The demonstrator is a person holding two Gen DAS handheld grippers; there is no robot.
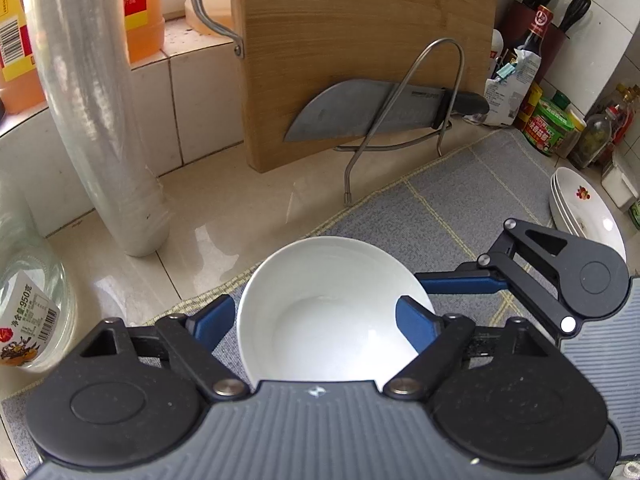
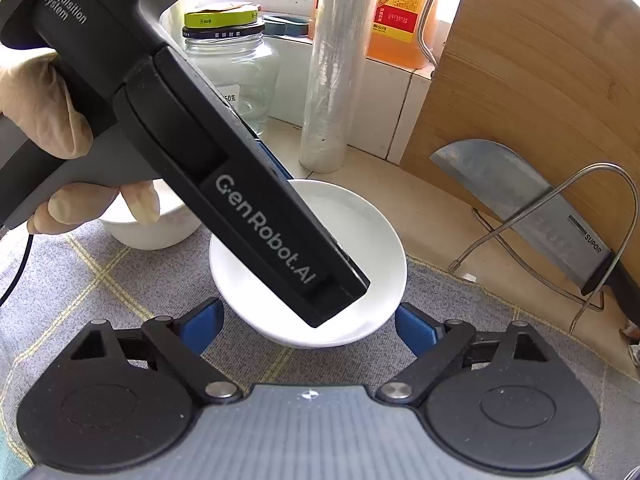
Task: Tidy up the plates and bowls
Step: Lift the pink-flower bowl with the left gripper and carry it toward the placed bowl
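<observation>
A white bowl stands on the grey mat. My left gripper is open, with one blue finger outside the bowl's left wall and the other inside its right side. My right gripper is open just in front of the same bowl; in the left wrist view one of its blue fingers lies by the bowl's right rim. The left gripper's black body crosses over the bowl. A second white bowl sits behind the gloved hand. A stack of white plates stands at the far right.
A wooden cutting board leans in a wire rack with a cleaver. A roll of plastic wrap, a glass jar and oil bottles stand at left. Sauce bottles and jars crowd the right wall.
</observation>
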